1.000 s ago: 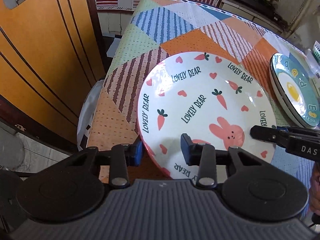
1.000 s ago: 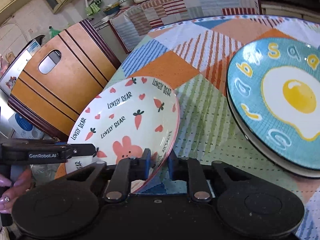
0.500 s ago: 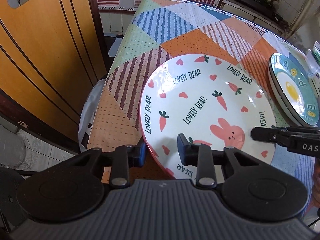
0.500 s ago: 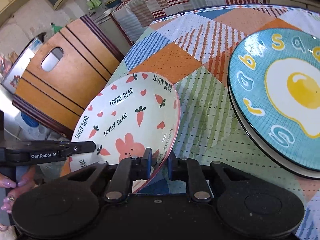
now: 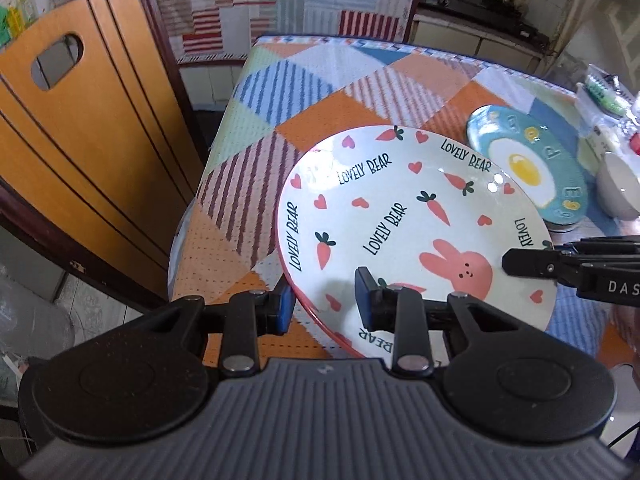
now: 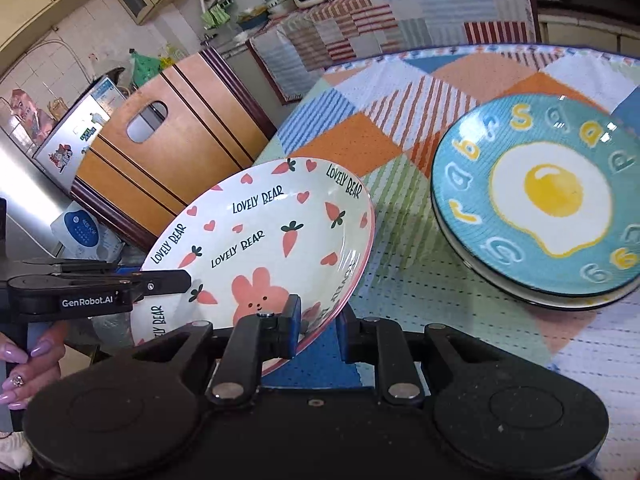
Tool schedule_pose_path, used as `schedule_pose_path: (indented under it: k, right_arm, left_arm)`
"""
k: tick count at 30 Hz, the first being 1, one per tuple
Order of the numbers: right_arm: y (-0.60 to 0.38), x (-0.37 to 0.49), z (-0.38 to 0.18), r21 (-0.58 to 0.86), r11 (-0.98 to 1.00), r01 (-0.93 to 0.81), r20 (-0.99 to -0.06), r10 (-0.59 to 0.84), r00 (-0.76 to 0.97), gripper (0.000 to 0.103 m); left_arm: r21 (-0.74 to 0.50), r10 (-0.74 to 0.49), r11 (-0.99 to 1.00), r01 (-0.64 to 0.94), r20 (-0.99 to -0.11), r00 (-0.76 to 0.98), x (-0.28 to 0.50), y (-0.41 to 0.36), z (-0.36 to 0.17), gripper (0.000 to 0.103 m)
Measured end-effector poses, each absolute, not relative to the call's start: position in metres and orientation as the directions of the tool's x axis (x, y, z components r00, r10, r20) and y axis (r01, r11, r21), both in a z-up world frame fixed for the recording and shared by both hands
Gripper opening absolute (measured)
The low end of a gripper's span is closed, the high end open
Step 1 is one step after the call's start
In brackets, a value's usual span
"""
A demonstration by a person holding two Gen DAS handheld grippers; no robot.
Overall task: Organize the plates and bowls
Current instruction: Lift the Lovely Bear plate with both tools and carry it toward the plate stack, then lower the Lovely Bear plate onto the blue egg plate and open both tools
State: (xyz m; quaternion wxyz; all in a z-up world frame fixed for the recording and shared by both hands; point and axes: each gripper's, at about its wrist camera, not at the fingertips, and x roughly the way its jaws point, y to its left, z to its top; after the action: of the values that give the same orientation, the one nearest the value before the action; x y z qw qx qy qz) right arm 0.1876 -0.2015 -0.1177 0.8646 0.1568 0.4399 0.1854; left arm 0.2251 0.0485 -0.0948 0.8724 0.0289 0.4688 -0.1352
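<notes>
Both our grippers have their jaws clamped on the rim of the same white plate [image 5: 400, 216], the one printed with hearts, carrots, a pink rabbit and "LOVELY BEAR". Our left gripper [image 5: 324, 300] has closed in a little further within the last second; its blue pads now sit one under the rim and one on the plate's inner face, at the edge nearest that camera. Our right gripper [image 6: 316, 330] is nearly shut, with the thin rim pinched between its pads, and it shows in the left view as a black finger lying over the plate's right edge.

We take the plate as our landmark. It is tilted, its far edge higher than the gripped edge in the right view, and it hangs above the near corner of the table's patchwork cloth [image 6: 400, 128]. To its right, apart from it, a stack of teal plates [image 6: 536, 196] with a fried-egg picture lies flat on the cloth. Beyond that stack, seen from the left wrist, stands a white bowl [image 5: 618, 190]. To the plate's left, off the table, stands a wooden chair back [image 5: 80, 128] with a handle slot. A hand [image 6: 24, 364] with lilac nails holds the left gripper's handle.
</notes>
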Motion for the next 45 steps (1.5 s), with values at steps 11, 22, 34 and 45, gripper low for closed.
schedule_pose_path:
  k: [11,22,34,45]
  right_arm:
    - [-0.234,0.15,-0.063,0.368,0.911,-0.185,-0.657,0.396,0.641,0.024]
    - [-0.28,0.138,-0.054,0.33,0.94,-0.084,-0.66,0.294,0.692,0.024]
    - [-0.32,0.153,-0.092,0.411,0.911,0.013,-0.67,0.293,0.682,0.024]
    - [-0.343,0.177,-0.125,0.481,0.873,0.077,-0.696,0.327,0.64,0.024]
  left_arm:
    - [-0.105,-0.309,0.923,0.371,-0.778,0.548,0.213,0.012,-0.047,0.03]
    - [-0.141,-0.394,0.878,0.458,-0.756,0.522,0.229,-0.045,-0.051,0.03]
    - [-0.124,-0.386,0.867,0.482,-0.778,0.495,0.253,-0.091,-0.076,0.03]
    - [-0.177,-0.433,0.852,0.492,-0.766,0.475,0.285,-0.102,-0.112,0.03]
